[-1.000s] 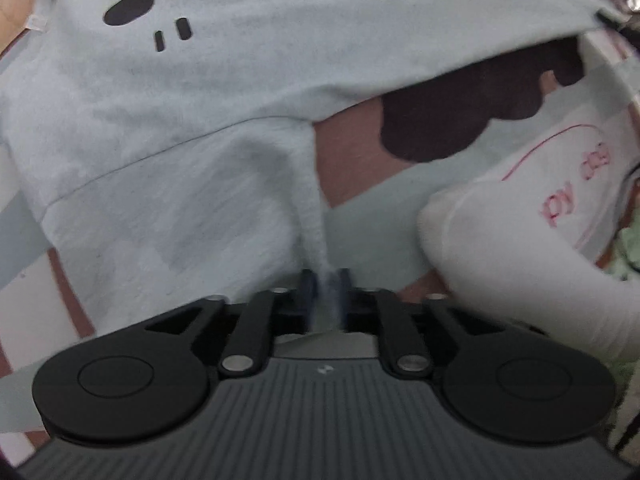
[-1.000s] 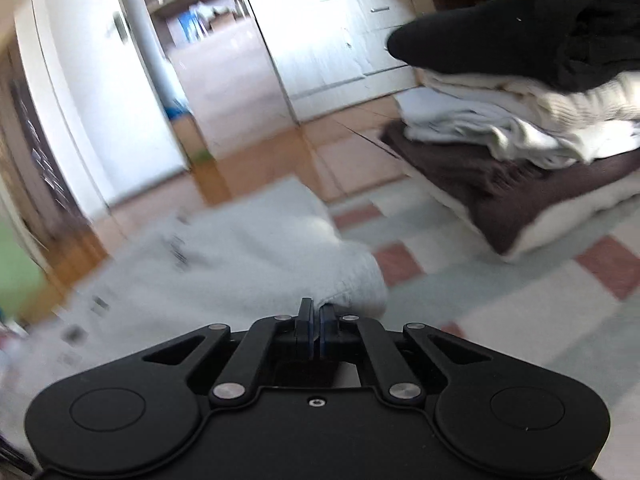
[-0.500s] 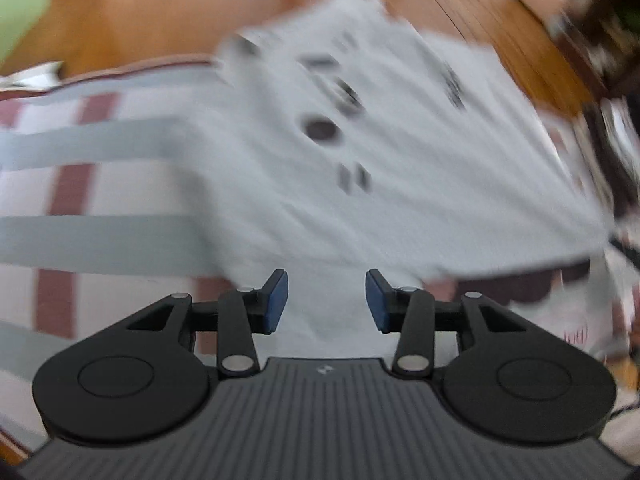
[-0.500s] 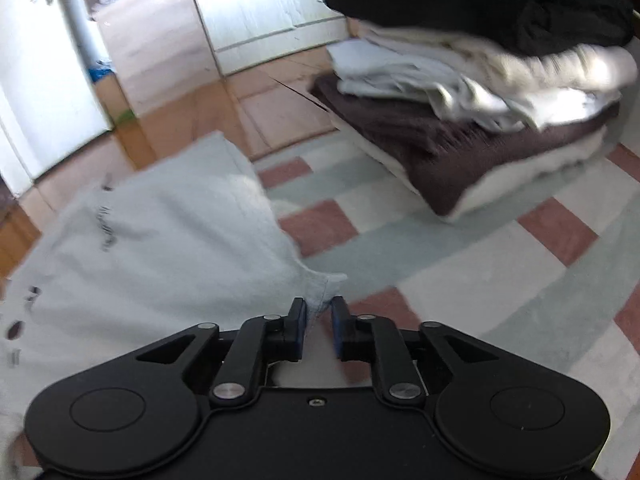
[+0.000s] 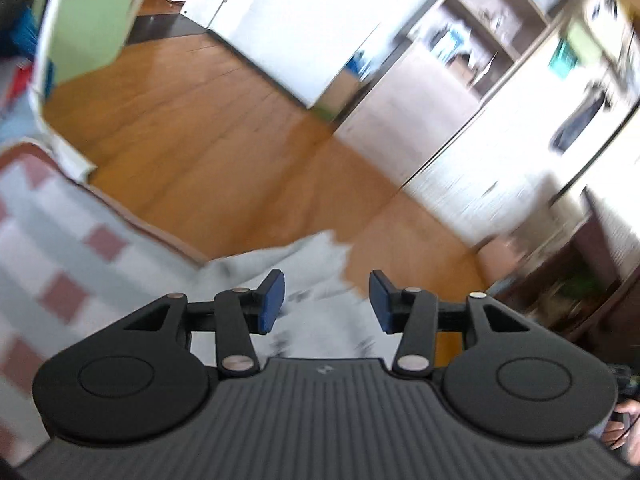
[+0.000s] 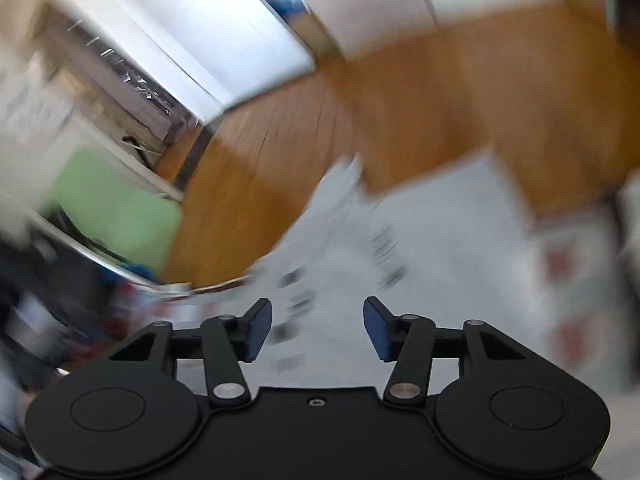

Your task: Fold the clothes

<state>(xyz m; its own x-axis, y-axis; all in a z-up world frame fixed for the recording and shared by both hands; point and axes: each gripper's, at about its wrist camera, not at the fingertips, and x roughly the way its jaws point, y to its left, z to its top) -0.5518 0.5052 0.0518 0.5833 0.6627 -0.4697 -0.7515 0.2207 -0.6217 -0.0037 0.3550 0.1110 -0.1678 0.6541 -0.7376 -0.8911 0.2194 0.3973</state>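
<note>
A pale grey garment (image 5: 316,280) with small dark prints lies below and ahead of my left gripper (image 5: 326,300), partly over the wooden floor. That gripper is open, its blue pads wide apart with nothing between them. In the right wrist view the same grey garment (image 6: 400,248) spreads out, blurred, beneath my right gripper (image 6: 316,326), which is also open and holds nothing. Both views are tilted and motion-blurred.
A checked rug (image 5: 60,264) in red, white and grey lies at the left. Wooden floor (image 5: 224,148) stretches ahead to white cupboards (image 5: 460,120) and shelves. A green panel (image 6: 116,208) stands at the left of the right wrist view. A hand (image 5: 624,436) shows at the far right edge.
Both grippers were shut on the grey garment a second ago; they have let go and opened wide. Both have since swung up and away, so the floor and cupboards fill the views.
</note>
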